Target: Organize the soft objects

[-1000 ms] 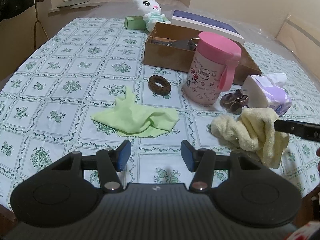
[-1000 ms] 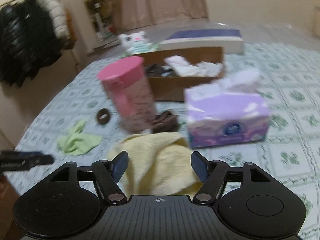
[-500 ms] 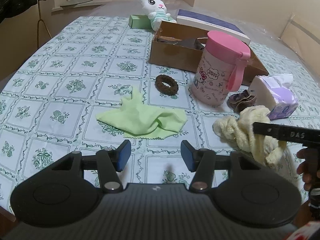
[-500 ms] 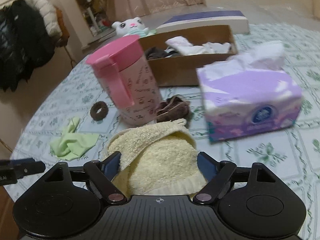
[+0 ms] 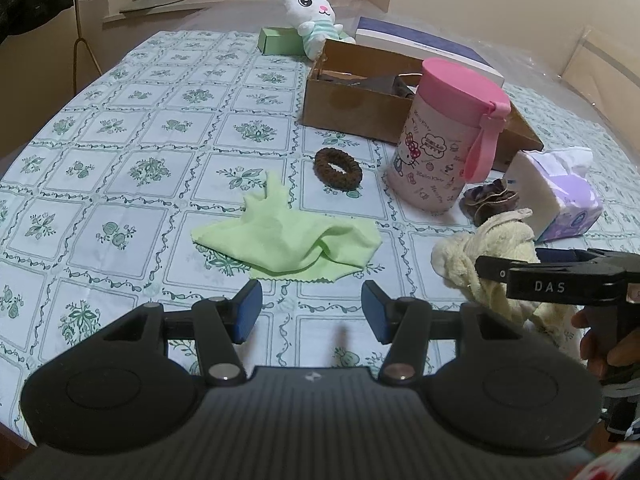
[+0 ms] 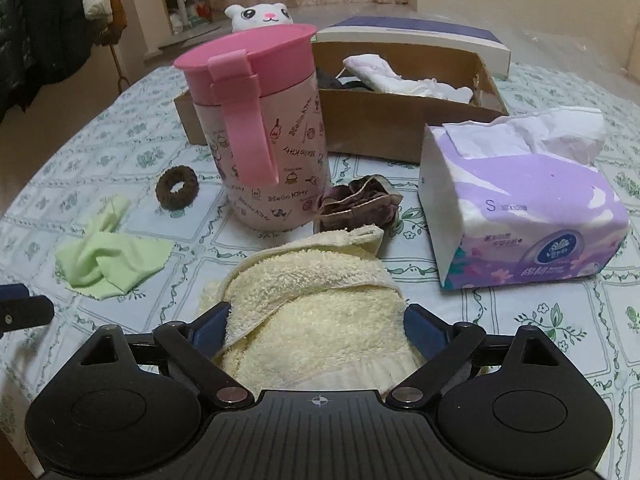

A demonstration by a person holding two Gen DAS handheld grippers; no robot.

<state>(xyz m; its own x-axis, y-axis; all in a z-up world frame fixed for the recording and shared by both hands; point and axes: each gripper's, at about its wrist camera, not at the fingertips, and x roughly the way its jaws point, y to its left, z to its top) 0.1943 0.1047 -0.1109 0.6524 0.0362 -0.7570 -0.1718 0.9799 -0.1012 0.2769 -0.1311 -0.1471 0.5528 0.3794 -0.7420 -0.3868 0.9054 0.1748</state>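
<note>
- Dim room light falls on a tabletop (image 5: pixel 120 128) covered by a green floral cloth, with curtains and a coat rack seen behind.
- From the right gripper (image 6: pixel 318 326), a yellow towel (image 6: pixel 316 300) is seen bunched between the blue pads, which press its sides; the jaws are held fairly wide because the bundle is thick. In the left view the towel (image 5: pixel 492 248) hangs draped through that gripper (image 5: pixel 520 276), its far end apparently on the tabletop.
- The towel is judged to be gripped for carrying to the box (image 6: pixel 400 116), where white cloth (image 6: pixel 404 78) already lies.
- The left gripper (image 5: pixel 312 306) is held released and holds nothing, its jaws parted above the tabletop just short of the green cloth (image 5: pixel 288 244); it is judged to be poised for that cloth.
- Further out, a brown scrunchie (image 5: pixel 338 168) lies beyond the green cloth, apart from it.
- A pink cup (image 6: pixel 260 128) stands between towel and box, so a lifted path around or over it is judged necessary.
- A second, darker scrunchie (image 6: pixel 358 206) lies at the cup's base, just past the towel's tip.
- A tissue pack (image 6: pixel 520 208) lies to the right, near the towel but apart.
- A plush rabbit (image 5: pixel 312 16) sits beyond the box at the far edge.
</note>
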